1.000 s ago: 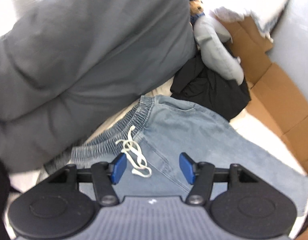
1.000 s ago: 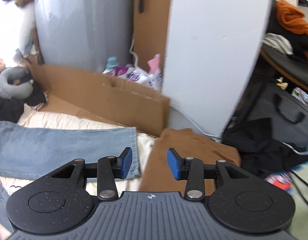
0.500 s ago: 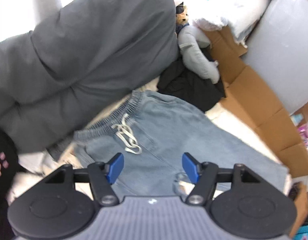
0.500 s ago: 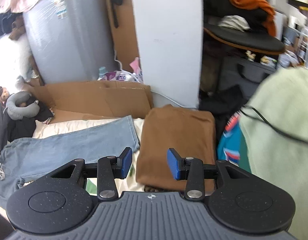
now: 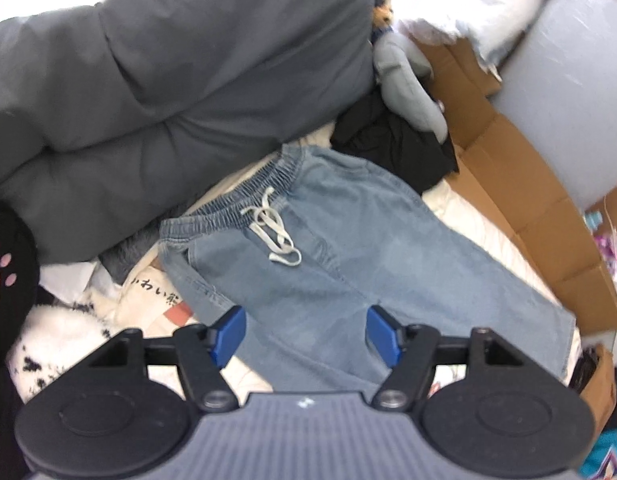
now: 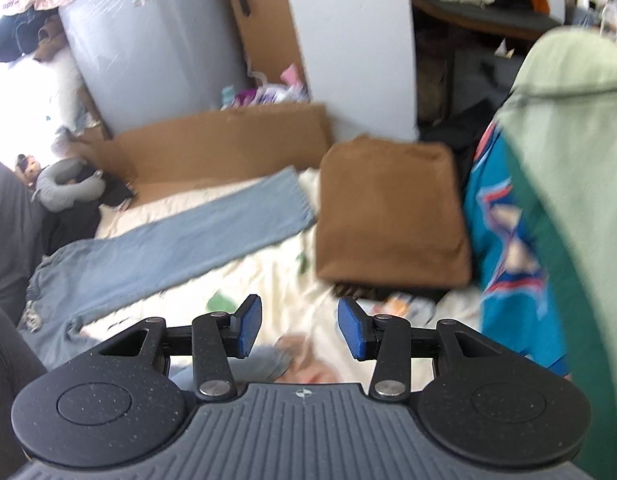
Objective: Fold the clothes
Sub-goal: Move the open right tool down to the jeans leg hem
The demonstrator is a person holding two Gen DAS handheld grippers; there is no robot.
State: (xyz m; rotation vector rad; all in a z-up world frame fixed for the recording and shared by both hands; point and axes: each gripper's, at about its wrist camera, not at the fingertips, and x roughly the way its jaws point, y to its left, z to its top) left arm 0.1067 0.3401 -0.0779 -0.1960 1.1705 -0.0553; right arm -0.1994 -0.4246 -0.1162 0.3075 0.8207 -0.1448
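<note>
left gripper (image 5: 302, 334) jaws apart, empty, above jeans (image 5: 348, 264) | right gripper (image 6: 298, 330) opening, nothing between | jeans spread flat on bed (image 6: 276, 268), waistband far | risk: pinching one layer or drawstring (image 5: 274, 232) skews the fold

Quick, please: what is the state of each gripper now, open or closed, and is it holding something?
Left gripper: open, holding nothing, above the light blue denim drawstring trousers.
Right gripper: jaws opening, nothing between them, above the cream bedsheet.

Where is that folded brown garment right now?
In the right wrist view, the folded brown garment lies right of centre on the bed, between the jeans' leg end and a teal shirt.
</note>
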